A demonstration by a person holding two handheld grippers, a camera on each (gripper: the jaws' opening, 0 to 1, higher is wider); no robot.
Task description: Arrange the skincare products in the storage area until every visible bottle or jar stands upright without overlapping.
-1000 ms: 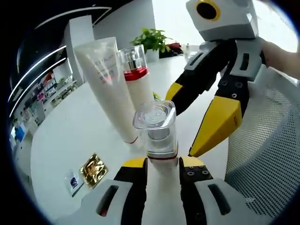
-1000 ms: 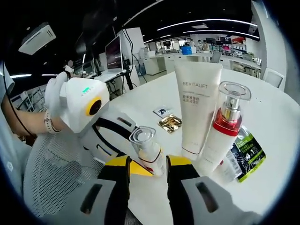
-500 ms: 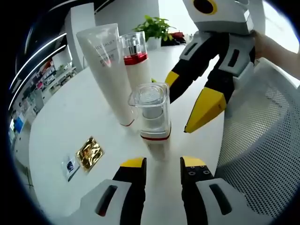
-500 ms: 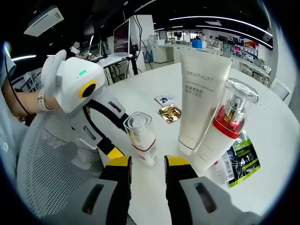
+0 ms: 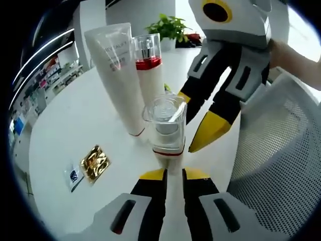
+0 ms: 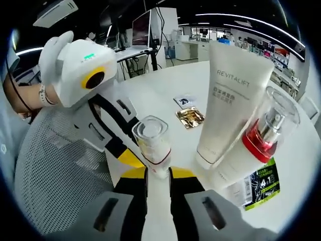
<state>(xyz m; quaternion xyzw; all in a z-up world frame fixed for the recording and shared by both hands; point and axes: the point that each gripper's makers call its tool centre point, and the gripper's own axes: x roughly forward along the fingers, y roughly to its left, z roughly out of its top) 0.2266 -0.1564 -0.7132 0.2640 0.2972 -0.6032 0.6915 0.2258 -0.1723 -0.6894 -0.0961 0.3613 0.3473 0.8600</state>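
Spreading under everything is the round white bench, with a white mesh chair against its near edge. On the bench three skincare products stand upright in a loose group. The largest is a white tube printed REVITALIFT, standing on its cap; seen from the right gripper view it rises just beside the pump bottle. That pump bottle is white with a red collar and a clear cap, and it stands close behind the tube, whether touching I cannot tell. In front of both stands a small bottle with a clear square cap and a thin red band, apart from the tube.

The left tongs sit just short of the small bottle, their yellow-tipped jaws drawn nearly together with only a narrow gap and nothing between them. The right tongs are likewise almost closed and empty, their tips right at the small bottle's base.

Flat on the bench lie a green and black sachet, a gold sachet and a small white sachet.
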